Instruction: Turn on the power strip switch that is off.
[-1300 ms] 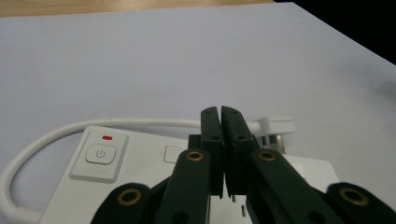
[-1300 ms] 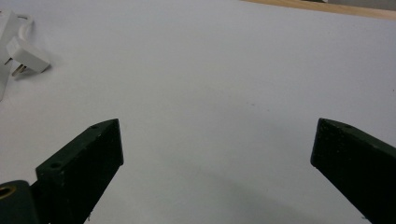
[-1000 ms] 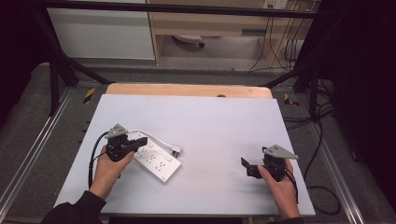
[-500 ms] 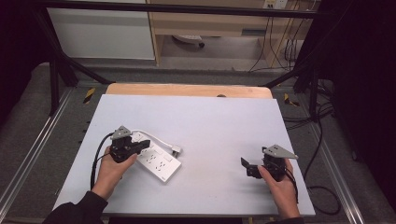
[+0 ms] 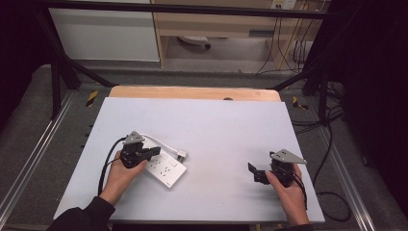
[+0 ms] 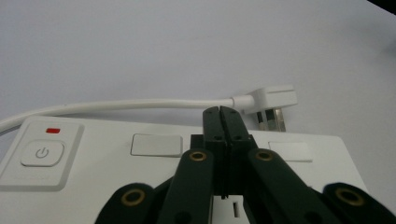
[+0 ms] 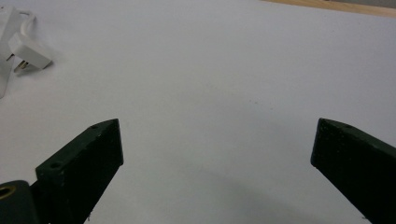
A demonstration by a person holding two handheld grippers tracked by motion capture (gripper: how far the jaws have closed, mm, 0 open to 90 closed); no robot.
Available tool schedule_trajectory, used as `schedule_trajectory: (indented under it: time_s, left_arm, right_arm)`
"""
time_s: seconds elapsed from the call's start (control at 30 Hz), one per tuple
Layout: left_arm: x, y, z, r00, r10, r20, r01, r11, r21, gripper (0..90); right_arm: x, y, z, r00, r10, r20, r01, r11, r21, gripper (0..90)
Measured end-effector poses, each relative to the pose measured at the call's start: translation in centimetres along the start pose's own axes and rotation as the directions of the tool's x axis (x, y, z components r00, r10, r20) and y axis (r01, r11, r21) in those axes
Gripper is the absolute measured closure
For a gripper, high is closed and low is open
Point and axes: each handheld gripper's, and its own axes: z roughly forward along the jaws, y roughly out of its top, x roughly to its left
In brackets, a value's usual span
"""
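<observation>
On the white table (image 5: 216, 125), the power strip (image 5: 166, 169) lies near the front-left corner, its long axis running diagonally from left-back to front-right. Its plug (image 6: 273, 100) lies just beyond it. The left gripper (image 6: 220, 122), jaws pressed together and empty, hovers directly over the strip. The right gripper (image 5: 255, 173), jaws wide, sits well apart near the front-right corner.

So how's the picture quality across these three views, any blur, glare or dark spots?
High view: table evenly lit, no glare, surroundings fall to near black. Left gripper view: power strip and plug fairly sharp, the closed left gripper soft low down. Right gripper view: open right gripper blurred, soft shadow beneath, plug small at the corner.
</observation>
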Motion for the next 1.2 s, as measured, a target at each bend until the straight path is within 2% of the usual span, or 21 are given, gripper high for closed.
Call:
schedule_trajectory:
  time_s: [0.17,0.67,1.2]
  left_arm:
    - [-0.1,0.06,0.41,0.9998,0.019,-0.006,-0.019,0.9997,0.015,89.9]
    - [0.06,-0.05,0.9,0.9992,0.031,-0.026,-0.03,0.999,0.034,89.8]
    - [0.16,-0.19,1.07,0.9994,0.025,-0.022,-0.024,0.9989,0.04,89.8]
  right_arm:
    - [0.03,0.0,0.02,1.0,-0.001,-0.005,0.002,1.0,0.001,2.8]
    - [0.08,-0.01,0.04,0.9999,-0.004,-0.011,0.004,1.0,0.008,2.8]
    - [0.09,-0.04,0.07,0.9999,-0.006,-0.014,0.006,1.0,0.013,2.8]
